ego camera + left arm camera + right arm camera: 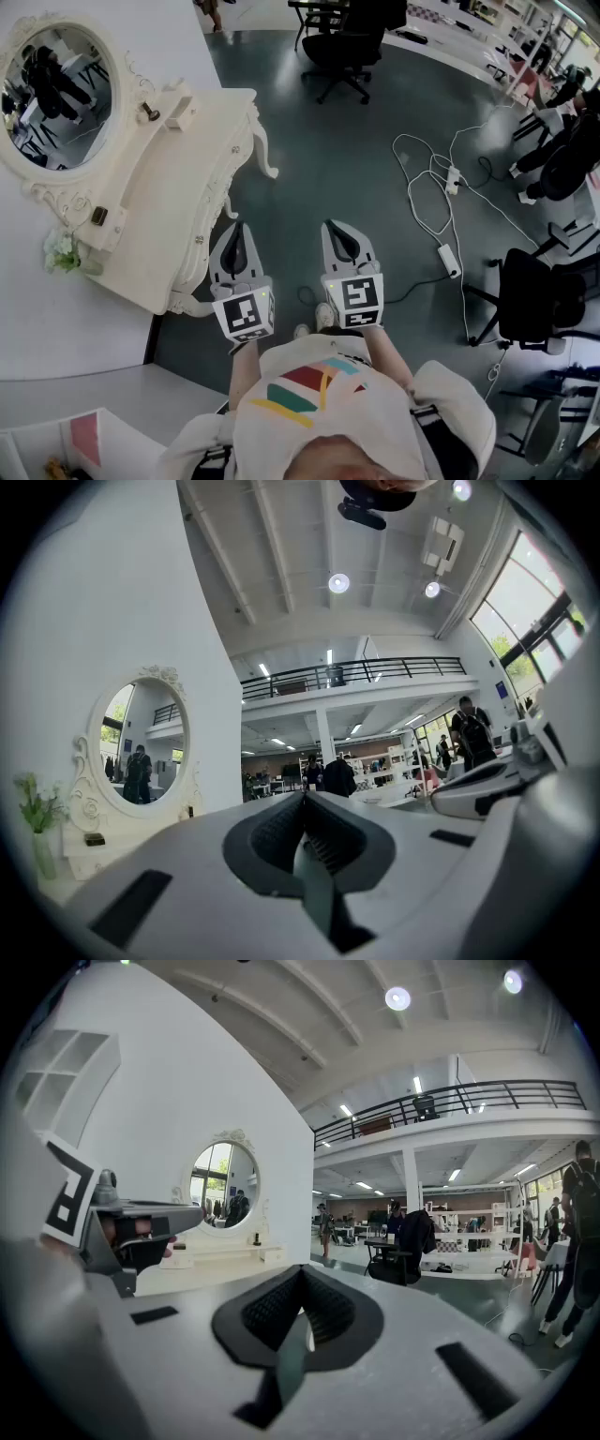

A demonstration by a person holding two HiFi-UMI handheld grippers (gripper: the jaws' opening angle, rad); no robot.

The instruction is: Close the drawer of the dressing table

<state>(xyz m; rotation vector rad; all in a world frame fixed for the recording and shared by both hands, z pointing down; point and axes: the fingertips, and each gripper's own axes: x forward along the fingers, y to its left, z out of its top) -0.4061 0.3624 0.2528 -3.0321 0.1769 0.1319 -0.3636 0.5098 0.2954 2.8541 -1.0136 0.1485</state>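
The cream dressing table (178, 187) with its oval mirror (58, 94) stands against the white wall at the left. From above, its carved front (220, 202) shows no drawer sticking out. My left gripper (237, 230) hangs just off the table's near front corner, shut and empty. The right gripper (338, 230) is level beside it over the dark floor, also shut and empty. In the left gripper view the shut gripper (302, 799) points past the mirror (141, 747). In the right gripper view the shut gripper (302, 1274) has the table (216, 1265) to its left.
A black office chair (347, 42) stands beyond the table. White cables and a power strip (448, 258) lie on the floor to the right, near another chair (534, 300). A small vase of flowers (61, 253) and small items sit on the tabletop.
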